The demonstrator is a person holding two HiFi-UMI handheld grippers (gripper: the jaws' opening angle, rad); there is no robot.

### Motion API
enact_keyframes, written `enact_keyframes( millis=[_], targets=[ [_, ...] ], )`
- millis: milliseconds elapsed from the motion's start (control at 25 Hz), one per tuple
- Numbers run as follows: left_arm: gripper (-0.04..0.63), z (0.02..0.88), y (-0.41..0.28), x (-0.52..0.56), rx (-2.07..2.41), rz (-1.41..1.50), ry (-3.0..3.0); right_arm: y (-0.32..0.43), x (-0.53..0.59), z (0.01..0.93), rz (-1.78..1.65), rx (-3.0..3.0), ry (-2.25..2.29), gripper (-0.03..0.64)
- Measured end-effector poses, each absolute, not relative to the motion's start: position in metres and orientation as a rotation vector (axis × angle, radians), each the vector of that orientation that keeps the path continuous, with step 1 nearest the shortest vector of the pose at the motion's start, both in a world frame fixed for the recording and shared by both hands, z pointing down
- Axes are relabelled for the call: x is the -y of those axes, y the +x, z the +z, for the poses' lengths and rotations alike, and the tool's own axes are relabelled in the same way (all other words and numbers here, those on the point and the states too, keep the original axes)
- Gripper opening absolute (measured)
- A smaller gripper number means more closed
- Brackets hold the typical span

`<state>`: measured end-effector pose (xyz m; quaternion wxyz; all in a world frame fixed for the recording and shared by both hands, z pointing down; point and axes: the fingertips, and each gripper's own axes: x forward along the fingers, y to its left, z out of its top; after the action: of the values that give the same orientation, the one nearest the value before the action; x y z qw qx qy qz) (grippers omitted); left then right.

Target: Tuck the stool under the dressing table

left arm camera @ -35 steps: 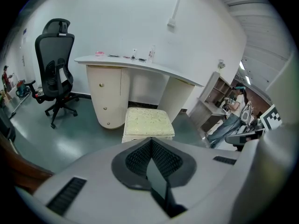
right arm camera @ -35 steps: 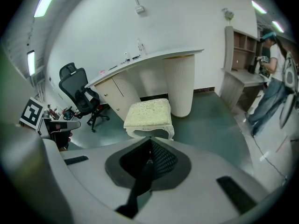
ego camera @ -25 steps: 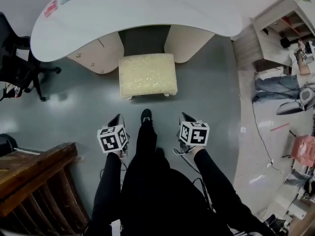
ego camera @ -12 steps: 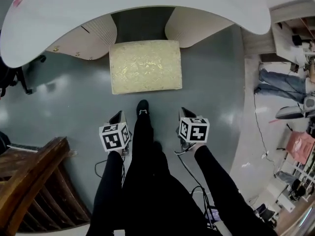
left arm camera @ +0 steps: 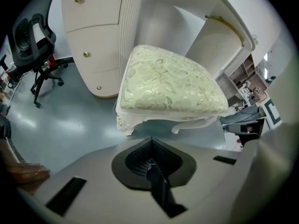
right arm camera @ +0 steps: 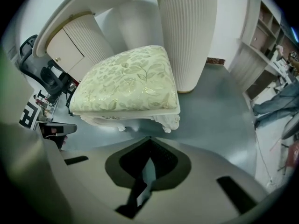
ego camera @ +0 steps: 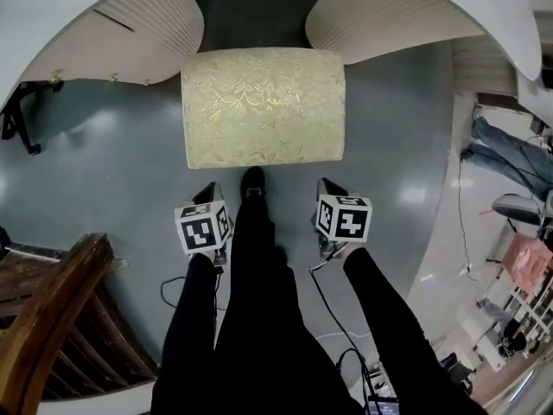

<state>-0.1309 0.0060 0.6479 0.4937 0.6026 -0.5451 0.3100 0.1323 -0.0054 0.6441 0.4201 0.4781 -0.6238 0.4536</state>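
- While both grippers hang short of it, the stool [ego camera: 263, 106] stands on the grey floor [ego camera: 112, 162] just ahead of their tips, its pale leaf-patterned seat spanning the gap between them and somewhat more.
- Its far edge sits at the mouth of the opening between the two ribbed pedestals of the dressing table [ego camera: 52, 24]; most of the seat lies out on the grippers' side of that opening.
- From the left gripper view, the stool [left arm camera: 168, 85] fills the middle ground, its carved white legs showing under the cushion.
- The left gripper [ego camera: 207, 190] has its jaws pressed together at the tip, nothing between them, apart from the stool.
- The right gripper [ego camera: 325, 185] is likewise closed and empty, pointing at the stool's near right corner [right arm camera: 128, 83] without touching.
- A black shoe [ego camera: 253, 180] sits between the two grippers, close to the stool's near edge.
- Off beyond the left gripper's outer side stands a black office chair [left arm camera: 32, 45]; behind and to its left is dark wooden furniture [ego camera: 52, 309].
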Motion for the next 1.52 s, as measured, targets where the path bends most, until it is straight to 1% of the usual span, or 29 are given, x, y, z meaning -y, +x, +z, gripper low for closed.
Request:
enact_keyframes(
  millis=[200, 440, 880, 1200, 1520],
  targets=[
    [0.008, 0.682, -0.14, -0.003, 1.293, 0.802, 1.405, 0.137, 0.013, 0.672, 1.134, 1.513, 1.183, 0.005],
    [0.008, 0.703, -0.143, 0.001, 1.251, 0.842, 1.368, 0.141, 0.022, 0.692, 1.168, 1.48, 1.18, 0.005],
    [0.009, 0.703, -0.138, 0.013, 1.205, 0.824, 1.349, 0.124, 0.041, 0.674, 1.178, 1.499, 1.174, 0.005],
    [0.008, 0.71, -0.133, 0.004, 1.166, 0.804, 1.315, 0.129, 0.031, 0.678, 1.183, 1.487, 1.156, 0.005],
    [0.008, 0.712, -0.135, 0.023, 1.166, 0.787, 1.323, 0.123, 0.047, 0.681, 1.199, 1.5, 1.165, 0.005]
  ],
)
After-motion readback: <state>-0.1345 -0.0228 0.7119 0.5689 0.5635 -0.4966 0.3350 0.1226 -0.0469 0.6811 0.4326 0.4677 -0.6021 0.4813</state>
